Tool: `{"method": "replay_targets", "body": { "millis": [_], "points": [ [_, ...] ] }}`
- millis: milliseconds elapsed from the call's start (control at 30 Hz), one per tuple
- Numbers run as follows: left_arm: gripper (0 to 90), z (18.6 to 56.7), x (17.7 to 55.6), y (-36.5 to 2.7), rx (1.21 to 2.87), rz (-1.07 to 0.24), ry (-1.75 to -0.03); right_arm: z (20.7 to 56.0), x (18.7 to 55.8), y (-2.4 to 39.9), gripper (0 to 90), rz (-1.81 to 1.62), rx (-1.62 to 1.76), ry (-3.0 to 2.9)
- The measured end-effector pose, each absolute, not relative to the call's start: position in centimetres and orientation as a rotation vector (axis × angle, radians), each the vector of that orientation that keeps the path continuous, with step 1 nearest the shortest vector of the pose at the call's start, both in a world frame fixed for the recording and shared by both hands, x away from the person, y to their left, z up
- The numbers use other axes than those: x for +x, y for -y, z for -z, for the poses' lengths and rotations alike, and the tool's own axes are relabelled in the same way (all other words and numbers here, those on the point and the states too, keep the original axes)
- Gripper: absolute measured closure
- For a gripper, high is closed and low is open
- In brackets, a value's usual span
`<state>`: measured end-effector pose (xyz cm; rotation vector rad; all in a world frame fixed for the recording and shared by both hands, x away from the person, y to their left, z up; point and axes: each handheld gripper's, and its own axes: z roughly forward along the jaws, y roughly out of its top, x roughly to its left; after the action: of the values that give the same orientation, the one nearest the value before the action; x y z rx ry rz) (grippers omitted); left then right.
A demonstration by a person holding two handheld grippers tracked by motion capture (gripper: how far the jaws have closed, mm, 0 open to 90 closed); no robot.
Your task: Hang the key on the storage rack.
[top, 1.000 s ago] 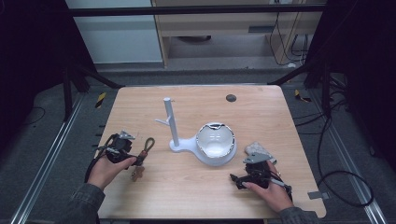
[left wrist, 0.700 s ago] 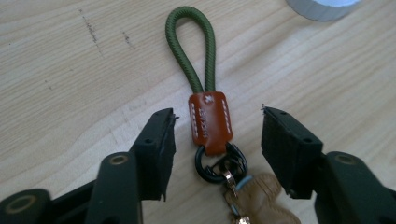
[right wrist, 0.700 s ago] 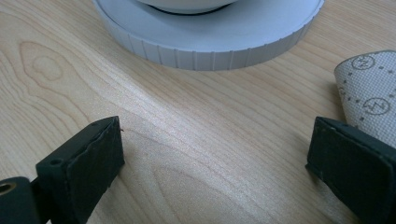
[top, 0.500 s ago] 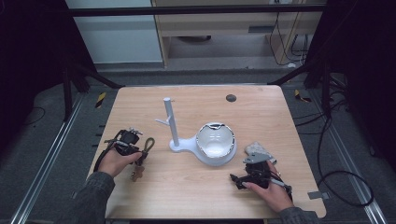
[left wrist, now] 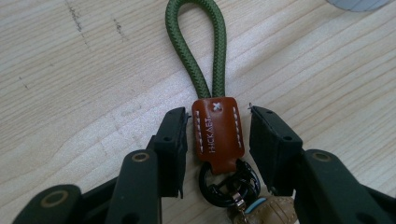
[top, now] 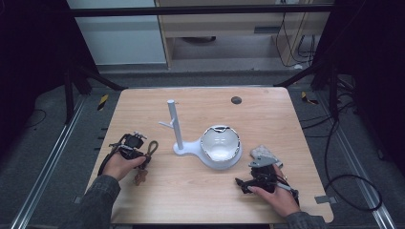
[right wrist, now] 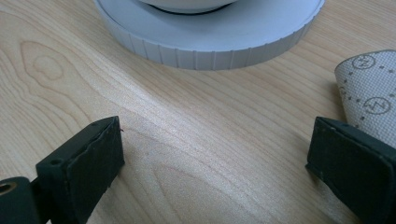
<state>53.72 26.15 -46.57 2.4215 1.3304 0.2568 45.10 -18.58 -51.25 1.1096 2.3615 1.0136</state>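
The keychain [left wrist: 218, 135] lies flat on the table [top: 286, 119] at about eight o'clock from the white stand [top: 177, 138], its green cord loop [left wrist: 196, 51] pointing away from the person. The left gripper [left wrist: 218, 140] straddles its brown leather tab; the jaws have just been closing, the left one about touching the tab, the right one a sliver clear, so no grip yet. The stand's bowl [top: 219, 145] sits at its four o'clock. The right gripper [right wrist: 215, 163] rests near the table's front right edge, jaws wide apart over bare wood, a patterned grey cloth [right wrist: 369, 88] just beside it. The far half lies open.
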Motion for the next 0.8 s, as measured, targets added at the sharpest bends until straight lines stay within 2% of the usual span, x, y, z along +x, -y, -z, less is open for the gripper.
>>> {"method": "replay_targets", "body": {
  "millis": [267, 800],
  "points": [
    [62.2, 46.64, 53.79, -26.12, 2.429, -0.263, -1.32, 51.26, 45.1, 18.58, 3.6, -1.016, 1.108, -2.361],
    [65.6, 46.68, 53.71, -25.96, 2.452, -0.287, -1.29, 51.27, 45.08, 18.59, 3.6, -1.015, 1.103, -2.362]
  ]
}}
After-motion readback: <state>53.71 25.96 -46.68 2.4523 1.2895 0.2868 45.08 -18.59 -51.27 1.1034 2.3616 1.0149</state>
